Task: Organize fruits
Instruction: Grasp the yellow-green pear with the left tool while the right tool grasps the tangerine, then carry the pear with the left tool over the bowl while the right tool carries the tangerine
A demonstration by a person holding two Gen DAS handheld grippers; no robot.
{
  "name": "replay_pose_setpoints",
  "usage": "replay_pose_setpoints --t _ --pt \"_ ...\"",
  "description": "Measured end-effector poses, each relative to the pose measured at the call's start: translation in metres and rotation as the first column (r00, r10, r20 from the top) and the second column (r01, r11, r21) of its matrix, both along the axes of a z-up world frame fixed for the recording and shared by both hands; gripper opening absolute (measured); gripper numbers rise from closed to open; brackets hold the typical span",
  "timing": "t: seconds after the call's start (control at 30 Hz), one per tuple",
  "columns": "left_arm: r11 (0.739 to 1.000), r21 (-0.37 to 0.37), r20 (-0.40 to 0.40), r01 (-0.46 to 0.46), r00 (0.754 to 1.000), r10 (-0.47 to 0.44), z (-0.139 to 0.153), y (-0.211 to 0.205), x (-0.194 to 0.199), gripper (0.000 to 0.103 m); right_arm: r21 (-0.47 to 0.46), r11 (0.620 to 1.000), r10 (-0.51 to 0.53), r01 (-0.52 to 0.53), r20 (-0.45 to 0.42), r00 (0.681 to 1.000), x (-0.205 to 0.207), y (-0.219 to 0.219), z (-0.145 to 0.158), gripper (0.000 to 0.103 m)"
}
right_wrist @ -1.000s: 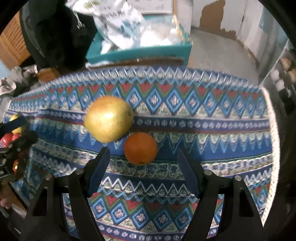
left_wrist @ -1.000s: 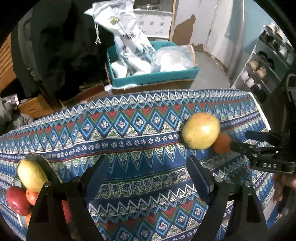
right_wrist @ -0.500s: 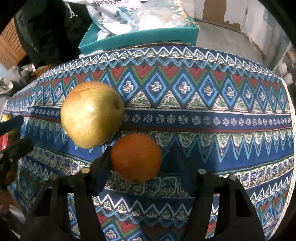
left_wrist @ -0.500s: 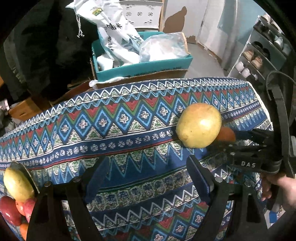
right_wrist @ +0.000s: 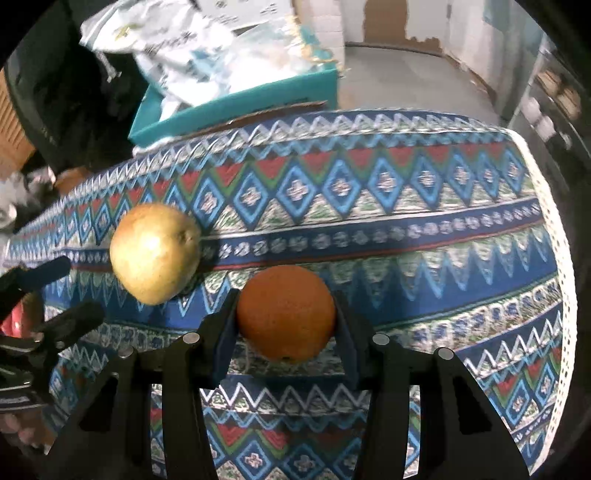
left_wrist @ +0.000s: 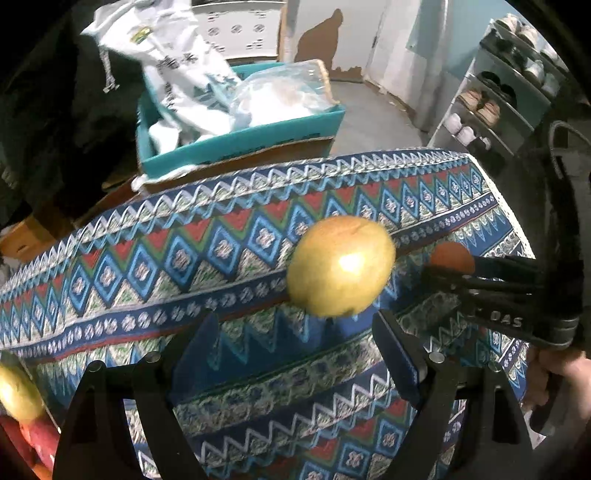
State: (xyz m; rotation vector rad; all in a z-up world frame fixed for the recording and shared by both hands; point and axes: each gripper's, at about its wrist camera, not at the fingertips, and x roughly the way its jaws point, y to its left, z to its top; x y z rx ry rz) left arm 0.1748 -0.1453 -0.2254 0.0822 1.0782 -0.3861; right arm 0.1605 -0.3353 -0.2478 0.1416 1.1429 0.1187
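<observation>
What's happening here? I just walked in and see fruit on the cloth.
A person is sorting fruit with two hand-held grippers. The right gripper has shut its fingers on the orange, which sits on the patterned tablecloth. The left gripper is open, empty, just short of the yellow pear. More fruit is piled at the far left.

Grey floor [left_wrist: 373,118], shoe rack [left_wrist: 491,99], peeling wall [left_wrist: 332,33]

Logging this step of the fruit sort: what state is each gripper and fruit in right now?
right gripper: shut on the orange
orange: gripped between the pads, at the tablecloth
left gripper: open, empty
yellow pear: loose on the tablecloth, ungripped
</observation>
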Motion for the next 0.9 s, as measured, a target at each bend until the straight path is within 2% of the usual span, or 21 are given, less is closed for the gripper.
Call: replay_pose_setpoints --t 0.27,0.83,0.9 --pt "0.998 -0.044 -0.042 0.035 0.998 -0.037 -0.01 -0.018 0.02 0.087 -0.002 1.0 -0.022 0.022 0.011 1.0 -0.008 -0.012 0.008 0.047" --pt "0.995 0.026 -0.088 0.095 0.992 -0.093 -0.043 -0.052 0.04 0.087 -0.009 0.999 -0.033 0.033 0.019 0.999 -0.01 -0.017 0.011 0.047" --pt "0.995 0.031 -0.092 0.097 0.991 -0.093 -0.045 -0.052 0.04 0.081 -0.013 0.999 -0.032 0.032 0.021 0.999 -0.009 -0.015 0.01 0.047"
